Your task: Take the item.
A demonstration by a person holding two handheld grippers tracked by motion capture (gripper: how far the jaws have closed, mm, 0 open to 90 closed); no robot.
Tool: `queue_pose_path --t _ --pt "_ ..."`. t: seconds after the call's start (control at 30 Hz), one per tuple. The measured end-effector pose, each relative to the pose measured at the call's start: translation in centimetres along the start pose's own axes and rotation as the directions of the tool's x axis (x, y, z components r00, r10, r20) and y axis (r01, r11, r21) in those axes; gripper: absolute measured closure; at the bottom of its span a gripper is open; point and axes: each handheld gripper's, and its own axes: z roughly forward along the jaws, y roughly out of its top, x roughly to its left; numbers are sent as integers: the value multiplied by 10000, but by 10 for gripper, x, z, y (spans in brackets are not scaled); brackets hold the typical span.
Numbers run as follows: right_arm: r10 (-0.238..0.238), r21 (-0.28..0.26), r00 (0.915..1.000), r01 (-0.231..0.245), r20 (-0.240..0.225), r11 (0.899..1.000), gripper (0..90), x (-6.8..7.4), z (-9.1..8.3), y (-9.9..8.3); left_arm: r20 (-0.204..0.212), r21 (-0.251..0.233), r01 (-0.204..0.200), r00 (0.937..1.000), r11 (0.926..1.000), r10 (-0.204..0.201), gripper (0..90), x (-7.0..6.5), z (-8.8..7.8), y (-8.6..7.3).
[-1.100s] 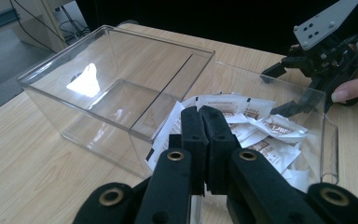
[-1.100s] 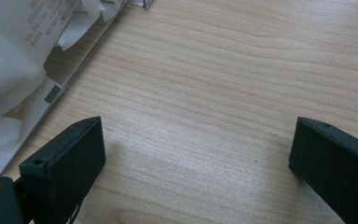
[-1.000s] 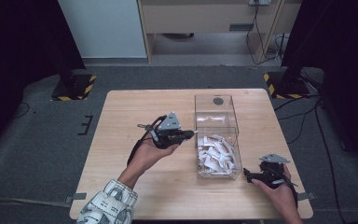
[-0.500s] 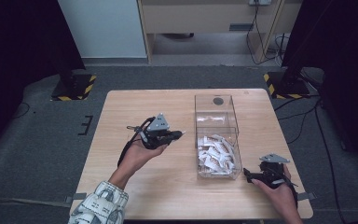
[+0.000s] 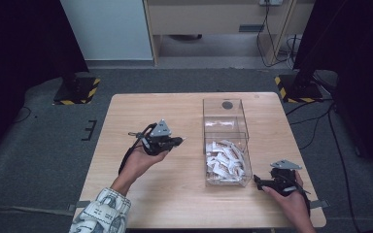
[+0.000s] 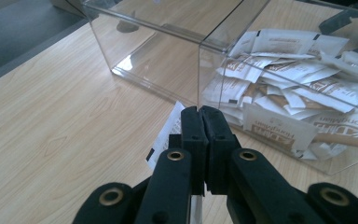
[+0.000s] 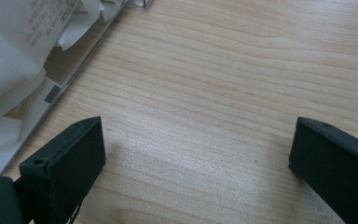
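My left gripper hovers over the table left of the clear box, shut on a white sachet whose edge pokes out from between the jaws. The clear plastic box has two compartments: the near one holds several white and brown sachets, the far one looks bare. My right gripper rests low at the table's front right, beside the box's near corner, jaws wide apart with only bare wood between them.
The wooden table has free room left of the box and along the front. A small dark round mark lies at the box's far end. Dark floor, cables and yellow-black striped stand feet surround the table.
My left gripper has moved left, away from the box, and toward the front, sinking a little, with the sachet still in it. The right gripper has stayed put.
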Motion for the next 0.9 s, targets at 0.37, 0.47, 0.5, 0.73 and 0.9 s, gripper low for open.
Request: queue_pose_path --t 0.37,0.47,0.5,0.73,0.9 --pt "-1 0 10000 1 1 10000 38 0 0 0 -337 227 322 9989 9992 -314 884 15 -4 -16" --pt "2 0 10000 -2 1 10000 38 0 0 0 -395 312 405 9984 9987 -393 884 17 -4 -22" --pt "1 1 10000 -1 3 10000 38 0 0 0 -414 347 443 9982 9984 -428 884 17 -3 -24" --pt "1 2 10000 -1 3 10000 38 0 0 0 -560 498 576 9969 9971 -548 884 23 -3 -33" --pt "0 3 10000 0 2 10000 38 0 0 0 -653 616 633 9961 9961 -593 883 27 -3 -37"
